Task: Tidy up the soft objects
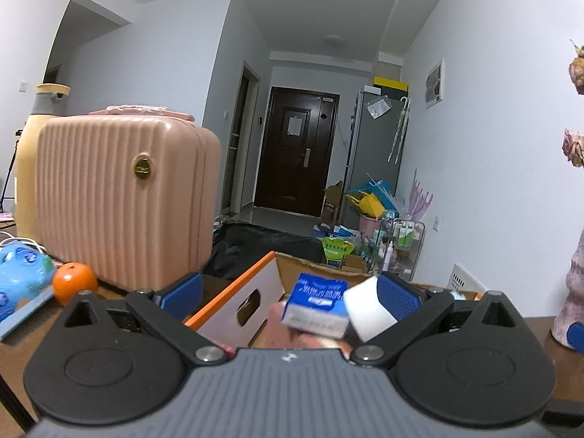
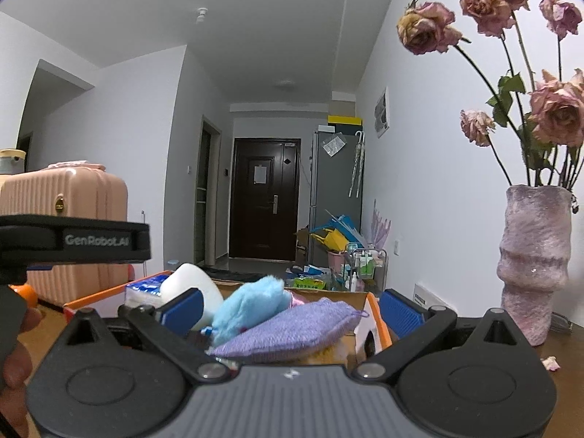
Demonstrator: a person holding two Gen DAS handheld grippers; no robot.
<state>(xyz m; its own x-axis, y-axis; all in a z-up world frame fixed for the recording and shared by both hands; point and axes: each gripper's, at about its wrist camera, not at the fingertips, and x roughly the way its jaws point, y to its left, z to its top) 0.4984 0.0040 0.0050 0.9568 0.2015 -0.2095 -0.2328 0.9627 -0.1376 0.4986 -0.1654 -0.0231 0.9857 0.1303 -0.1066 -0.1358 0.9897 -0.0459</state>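
A cardboard box (image 1: 222, 314) with an orange rim and a hand-hole stands on the wooden table, right in front of both grippers. My left gripper (image 1: 290, 295) is open above it. A blurred blue tissue pack (image 1: 315, 303) and a white foam block (image 1: 367, 308) lie between its fingers, and the block rests against the right pad. My right gripper (image 2: 291, 310) is open over the box (image 2: 376, 323). A fluffy blue item (image 2: 252, 303), a purple scrub pad (image 2: 292, 332), the white block (image 2: 189, 284) and the tissue pack (image 2: 144, 292) fill the box. Nothing is gripped.
A pink ribbed suitcase (image 1: 124, 197) stands left of the box, with an orange (image 1: 75, 281) and a blue toy (image 1: 22, 277) beside it. A pink vase (image 2: 534, 266) of dried roses stands at the right. The left gripper's body (image 2: 73, 241) and a hand (image 2: 18, 346) sit at the left edge.
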